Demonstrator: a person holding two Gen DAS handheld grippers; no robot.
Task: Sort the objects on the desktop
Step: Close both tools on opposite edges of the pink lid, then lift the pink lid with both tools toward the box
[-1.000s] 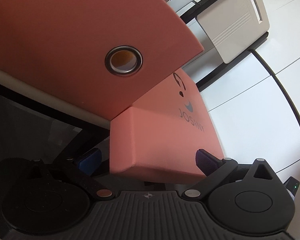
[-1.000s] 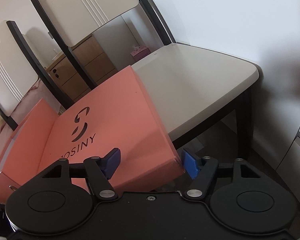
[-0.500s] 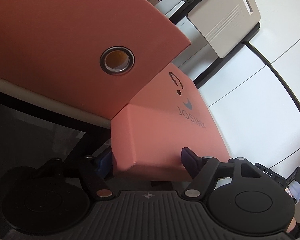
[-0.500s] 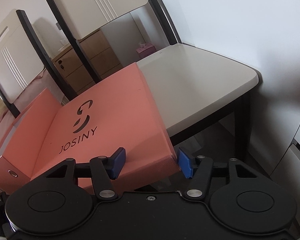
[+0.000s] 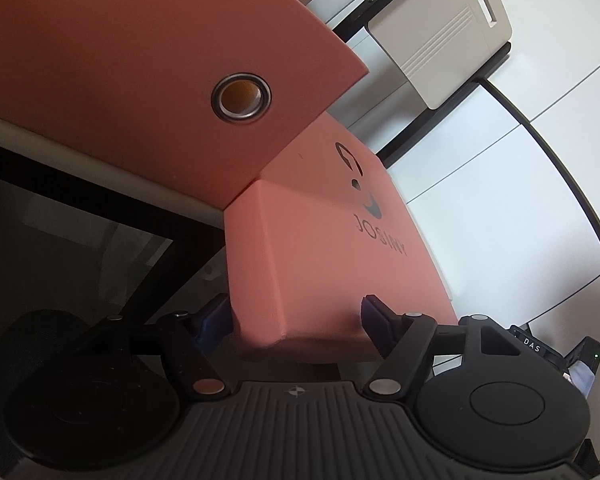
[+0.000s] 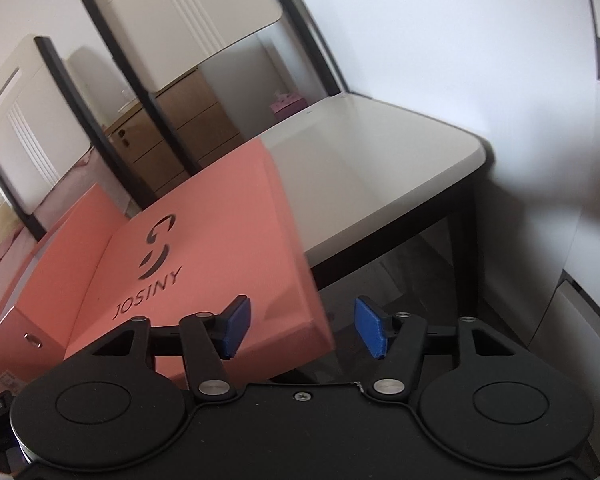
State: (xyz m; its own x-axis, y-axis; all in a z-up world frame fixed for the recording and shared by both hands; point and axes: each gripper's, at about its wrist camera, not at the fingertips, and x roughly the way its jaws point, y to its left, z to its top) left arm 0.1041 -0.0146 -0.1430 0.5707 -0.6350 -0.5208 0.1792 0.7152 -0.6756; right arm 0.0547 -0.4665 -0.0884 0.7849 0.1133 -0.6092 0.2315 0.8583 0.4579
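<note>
Left gripper [image 5: 296, 320] has closed in over the last second; its blue pads now pinch the near corner of the salmon-pink cardboard box printed JOSINY [image 5: 320, 248], which overhangs the cream chair seat [image 6: 380, 184] beside a pink lever-arch binder [image 5: 120, 80]. Right gripper [image 6: 300, 328] has slid off the box edge, jaws spread, empty. Likely a one-handed lift next.

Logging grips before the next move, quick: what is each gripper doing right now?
Left gripper: shut on the pink JOSINY box, pads on either side of its corner.
Right gripper: open, holding nothing; the box's corner lies beside its left pad.
</note>
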